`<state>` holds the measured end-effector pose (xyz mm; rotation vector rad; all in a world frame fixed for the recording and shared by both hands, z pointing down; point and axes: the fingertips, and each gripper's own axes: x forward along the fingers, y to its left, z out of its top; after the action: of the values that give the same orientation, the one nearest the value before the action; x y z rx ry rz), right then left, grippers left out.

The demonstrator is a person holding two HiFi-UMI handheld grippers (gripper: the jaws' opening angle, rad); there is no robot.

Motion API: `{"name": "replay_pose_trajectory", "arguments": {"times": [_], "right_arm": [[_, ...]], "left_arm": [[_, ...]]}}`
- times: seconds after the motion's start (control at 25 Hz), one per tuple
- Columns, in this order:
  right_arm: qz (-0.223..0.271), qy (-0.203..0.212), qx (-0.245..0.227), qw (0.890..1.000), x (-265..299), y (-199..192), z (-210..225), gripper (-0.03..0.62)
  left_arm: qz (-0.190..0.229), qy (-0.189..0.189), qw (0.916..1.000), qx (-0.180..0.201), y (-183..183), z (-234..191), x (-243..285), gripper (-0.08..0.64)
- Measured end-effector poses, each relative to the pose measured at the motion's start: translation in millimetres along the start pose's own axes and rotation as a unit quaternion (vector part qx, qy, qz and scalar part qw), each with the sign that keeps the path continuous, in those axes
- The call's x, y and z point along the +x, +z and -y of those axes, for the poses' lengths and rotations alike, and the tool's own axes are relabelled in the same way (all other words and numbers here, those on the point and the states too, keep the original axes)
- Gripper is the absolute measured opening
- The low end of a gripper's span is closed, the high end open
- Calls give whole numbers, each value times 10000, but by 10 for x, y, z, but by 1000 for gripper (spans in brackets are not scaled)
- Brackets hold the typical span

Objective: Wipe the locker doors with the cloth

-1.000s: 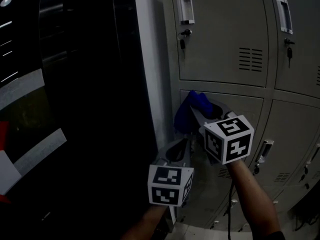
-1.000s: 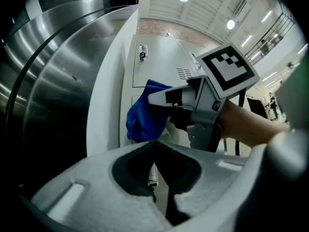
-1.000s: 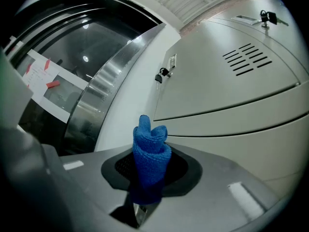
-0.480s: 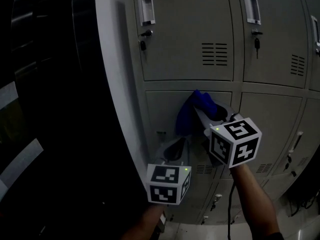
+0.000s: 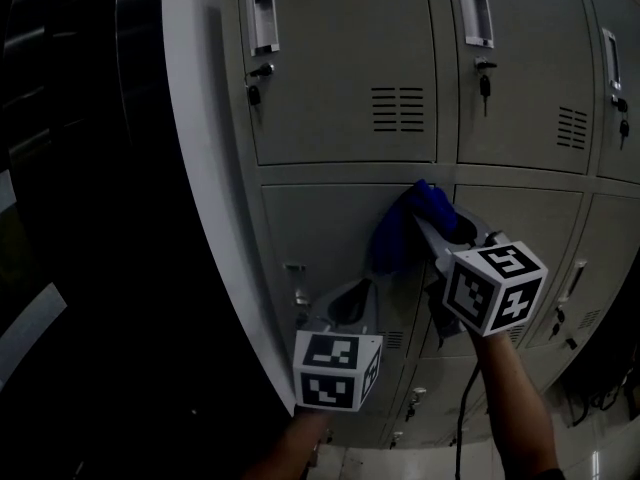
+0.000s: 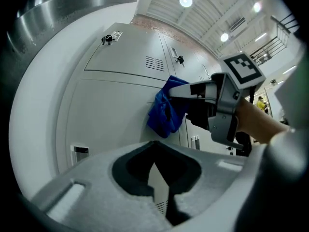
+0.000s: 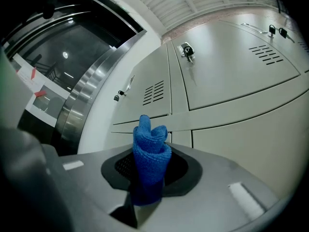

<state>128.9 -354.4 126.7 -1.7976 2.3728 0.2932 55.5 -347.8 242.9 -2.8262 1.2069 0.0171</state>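
A blue cloth (image 5: 405, 230) is bunched in my right gripper (image 5: 428, 213), which is shut on it. It lies against the top right corner of a grey middle-row locker door (image 5: 320, 228), at the seam with the neighbouring door. In the right gripper view the cloth (image 7: 150, 151) stands up between the jaws, with grey locker doors (image 7: 231, 81) beyond it. My left gripper (image 5: 352, 300) hangs lower and to the left, close to the same door, shut with nothing in it. The left gripper view shows the cloth (image 6: 166, 112) hanging from the right gripper (image 6: 193, 92) against the door (image 6: 111, 110).
The upper-row doors carry recessed handles (image 5: 262, 20), keys in their locks (image 5: 253, 93) and vent slots (image 5: 398, 108). A white curved frame (image 5: 200, 168) and a dark glossy panel (image 5: 90, 218) border the lockers on the left. A cable (image 5: 462, 418) hangs under my right arm.
My right gripper has carried the cloth rightward along the top of the middle-row door, from its left part to the right seam. The left gripper has stayed low in the view.
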Motion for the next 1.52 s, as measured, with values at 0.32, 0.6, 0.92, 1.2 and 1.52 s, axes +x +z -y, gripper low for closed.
{"name": "replay_pose_trajectory", "arguments": {"times": [0.32, 0.6, 0.92, 1.2, 1.52], "right_arm": [[81, 46, -31, 10000, -113, -19, -113, 91], [106, 182, 69, 9998, -377, -417, -540, 91], [-183, 136, 7, 9997, -594, -1163, -980, 91], [-612, 216, 158, 9978, -720, -1707, -1305, 86], [-701, 153, 168, 9973, -731, -1902, -1332, 86]], "left_arm": [[15, 74, 9999, 100, -28, 18, -80, 2], [-79, 464, 9988, 144, -303, -90, -381, 2], [-329, 879, 9956, 36, -703, -261, -796, 2], [-469, 1052, 9932, -151, -983, -289, -1030, 2], [-517, 1086, 9926, -163, -1066, -280, -1095, 2]]}}
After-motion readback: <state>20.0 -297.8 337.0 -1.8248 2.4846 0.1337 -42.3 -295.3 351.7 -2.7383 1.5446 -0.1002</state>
